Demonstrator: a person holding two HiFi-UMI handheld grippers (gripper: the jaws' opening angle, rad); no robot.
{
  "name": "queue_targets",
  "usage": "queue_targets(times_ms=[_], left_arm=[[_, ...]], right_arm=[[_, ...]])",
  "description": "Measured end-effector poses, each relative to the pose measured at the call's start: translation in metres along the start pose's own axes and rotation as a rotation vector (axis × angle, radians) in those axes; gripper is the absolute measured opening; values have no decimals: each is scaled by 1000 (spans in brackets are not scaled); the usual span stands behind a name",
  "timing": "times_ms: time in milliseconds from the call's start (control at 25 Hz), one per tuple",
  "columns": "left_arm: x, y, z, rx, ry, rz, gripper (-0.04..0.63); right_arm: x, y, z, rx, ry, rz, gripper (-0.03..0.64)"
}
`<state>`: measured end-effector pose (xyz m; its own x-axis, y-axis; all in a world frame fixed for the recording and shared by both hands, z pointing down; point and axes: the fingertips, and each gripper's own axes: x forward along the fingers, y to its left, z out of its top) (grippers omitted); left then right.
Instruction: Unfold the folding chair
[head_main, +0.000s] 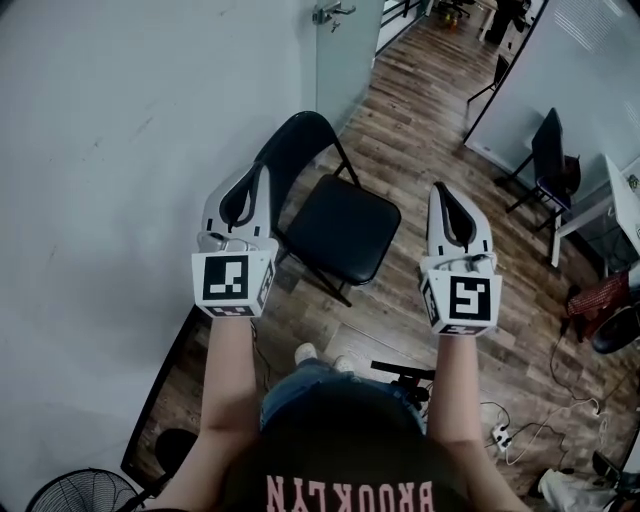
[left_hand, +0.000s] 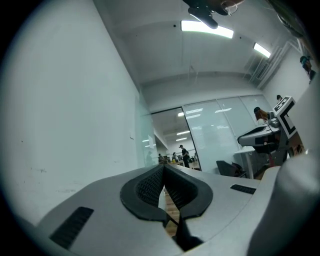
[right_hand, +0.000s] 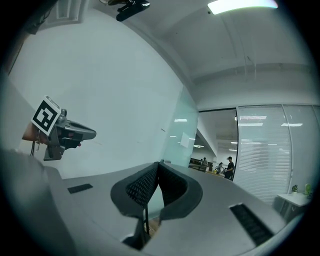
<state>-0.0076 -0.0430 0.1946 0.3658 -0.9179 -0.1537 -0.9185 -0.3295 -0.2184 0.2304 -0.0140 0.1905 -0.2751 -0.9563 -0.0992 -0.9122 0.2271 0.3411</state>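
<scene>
A black folding chair (head_main: 335, 225) stands unfolded on the wood floor, its curved backrest (head_main: 290, 145) near the white wall and its seat flat. My left gripper (head_main: 262, 170) hovers above and left of the chair, shut and empty. My right gripper (head_main: 437, 188) hovers to the right of the seat, also shut with nothing held. Neither touches the chair. In the left gripper view the shut jaws point at the wall and ceiling, and the left gripper (left_hand: 163, 167) holds nothing. The right gripper (right_hand: 158, 164) looks the same way, with the left gripper (right_hand: 80, 132) visible at its left.
A white wall (head_main: 120, 120) runs along the left, with a glass door (head_main: 345, 50) beyond. Another black chair (head_main: 545, 160) and a white table (head_main: 625, 205) stand at the right. Cables and a power strip (head_main: 500, 432) lie on the floor. A fan (head_main: 85, 492) sits at the lower left.
</scene>
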Motion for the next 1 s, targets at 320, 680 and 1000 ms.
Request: queue_targets(times_ms=[320, 680, 1000], left_arm=[[-5, 3, 7, 51, 0, 12, 2], [-3, 4, 5, 59, 10, 6, 2], [0, 3, -1, 39, 17, 13, 2]], right_arm=[[1, -4, 2, 1, 8, -9, 2], [12, 12, 1, 4, 16, 30, 2], [11, 8, -9, 0, 44, 27, 2]])
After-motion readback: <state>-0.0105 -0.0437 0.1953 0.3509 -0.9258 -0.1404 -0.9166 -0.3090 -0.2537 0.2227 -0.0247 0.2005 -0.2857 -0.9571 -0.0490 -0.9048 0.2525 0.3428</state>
